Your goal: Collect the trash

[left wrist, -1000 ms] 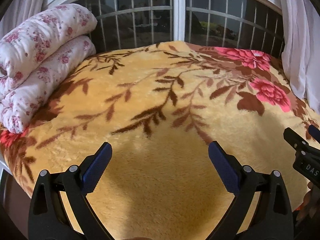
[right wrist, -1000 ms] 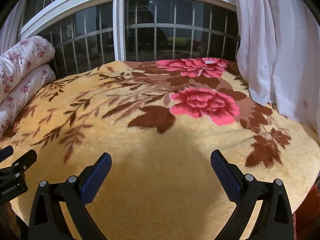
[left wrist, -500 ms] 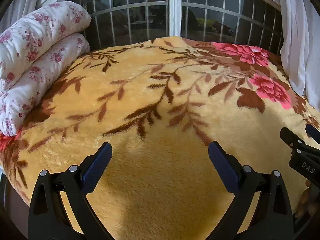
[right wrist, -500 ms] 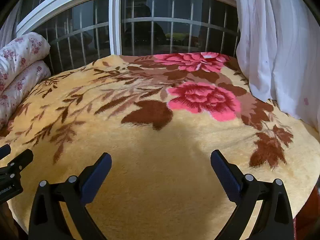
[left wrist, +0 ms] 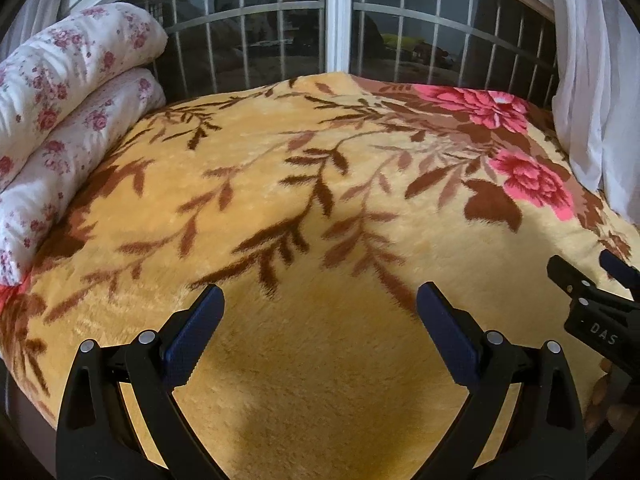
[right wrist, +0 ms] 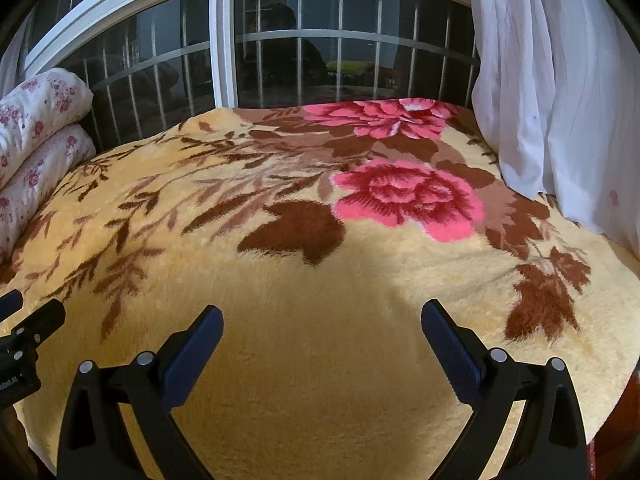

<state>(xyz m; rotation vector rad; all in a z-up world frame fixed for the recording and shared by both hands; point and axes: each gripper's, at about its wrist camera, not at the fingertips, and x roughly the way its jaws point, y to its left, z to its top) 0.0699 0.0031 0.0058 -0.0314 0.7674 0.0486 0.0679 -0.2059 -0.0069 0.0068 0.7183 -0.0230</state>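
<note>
No trash shows in either view. My left gripper hovers open over the near part of a bed covered by a yellow floral blanket, with nothing between its blue pads. My right gripper is open too, above the same blanket further right, its jaws empty. The right gripper's tip shows at the right edge of the left wrist view. In the right wrist view the left gripper's tip pokes in at the left edge.
A rolled white quilt with pink flowers lies along the bed's left side. A barred window stands behind the bed. White curtains hang at the right, touching the blanket. The bed's near edge drops off below both grippers.
Both views have shifted so the window sits larger and the bed lower in frame. Both grippers stay open and empty.
</note>
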